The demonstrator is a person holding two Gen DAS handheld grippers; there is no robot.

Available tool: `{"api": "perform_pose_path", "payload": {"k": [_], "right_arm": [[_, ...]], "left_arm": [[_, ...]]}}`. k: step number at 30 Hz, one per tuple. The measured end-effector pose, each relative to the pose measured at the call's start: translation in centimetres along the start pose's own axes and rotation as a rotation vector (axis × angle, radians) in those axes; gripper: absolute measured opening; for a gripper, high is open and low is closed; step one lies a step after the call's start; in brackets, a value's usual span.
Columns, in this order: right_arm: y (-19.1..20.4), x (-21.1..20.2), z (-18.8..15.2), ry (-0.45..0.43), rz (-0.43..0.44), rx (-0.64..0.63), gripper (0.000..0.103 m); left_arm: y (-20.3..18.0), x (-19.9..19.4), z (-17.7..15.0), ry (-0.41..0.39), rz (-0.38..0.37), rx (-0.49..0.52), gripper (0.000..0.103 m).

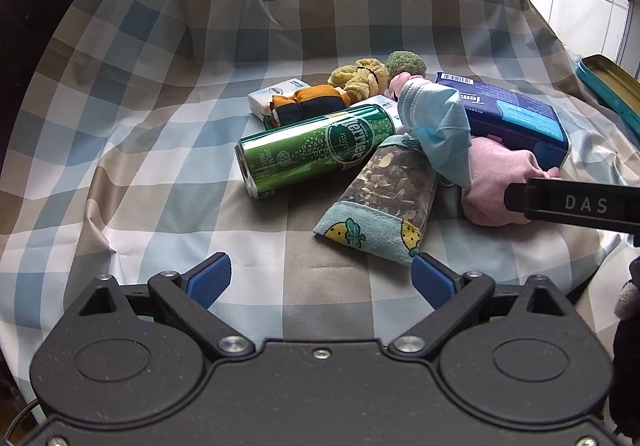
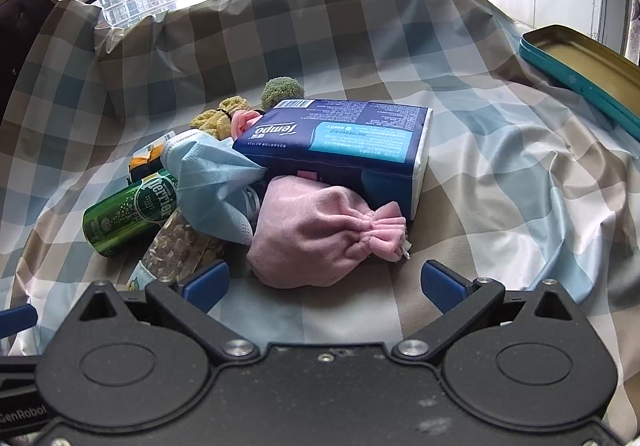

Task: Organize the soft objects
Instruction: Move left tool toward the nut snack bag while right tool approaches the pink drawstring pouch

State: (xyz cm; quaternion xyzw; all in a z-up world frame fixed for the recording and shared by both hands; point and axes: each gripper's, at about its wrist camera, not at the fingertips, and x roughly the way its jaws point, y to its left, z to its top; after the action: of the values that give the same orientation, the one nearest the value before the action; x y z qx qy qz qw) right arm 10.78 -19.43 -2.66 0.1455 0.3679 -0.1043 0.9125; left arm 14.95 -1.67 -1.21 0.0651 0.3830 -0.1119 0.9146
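Where lettering shows, can [image 1: 316,149] reads Perrier, pack [image 2: 340,133] Tempo

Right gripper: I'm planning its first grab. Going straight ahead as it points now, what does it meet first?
Probably the pink drawstring pouch, lying just ahead of the open right gripper, slightly left of centre. The blue Tempo tissue pack sits behind it. Depth is uncertain.

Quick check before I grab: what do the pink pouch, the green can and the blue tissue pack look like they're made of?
Pink pouch: soft, matte, fleece-like fabric, gathered at its drawstring neck.
Green can: likely aluminium, glossy print, metal rim.
Blue tissue pack: thin shiny plastic wrap, probably over paper tissues.
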Motion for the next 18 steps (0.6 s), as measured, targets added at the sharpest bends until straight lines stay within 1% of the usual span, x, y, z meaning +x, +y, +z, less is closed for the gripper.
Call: {"api": "perform_pose_path", "payload": {"k": [5,9,13,17,18], "right_arm": [[0.9,3.1,1.1,0.021,-0.069,-0.014,0.103],[0.6,5.4,1.9,0.057,-0.09,0.008,0.103],[0.5,7.0,2.2,0.084,-0.065,0.037,0.103],[1.2,7.3,2.4,0.07,-0.057,0.01,0.103],[1.1,7.3,2.3,0.07,-0.053,0.01,0.101]], "left_arm": [[0.1,1.6,0.6,0.014,-0.011,0.016,0.094],[0.0,2.7,1.4,0.011,-0.027,0.046,0.095],[-0.6,3.6,2.1,0.005,-0.037,0.085,0.095],[-1.3,4.2,2.6,0.002,-0.061,0.127,0.095],[-1.5,4.2,2.7,0.001,-0.071,0.137,0.095]]}}
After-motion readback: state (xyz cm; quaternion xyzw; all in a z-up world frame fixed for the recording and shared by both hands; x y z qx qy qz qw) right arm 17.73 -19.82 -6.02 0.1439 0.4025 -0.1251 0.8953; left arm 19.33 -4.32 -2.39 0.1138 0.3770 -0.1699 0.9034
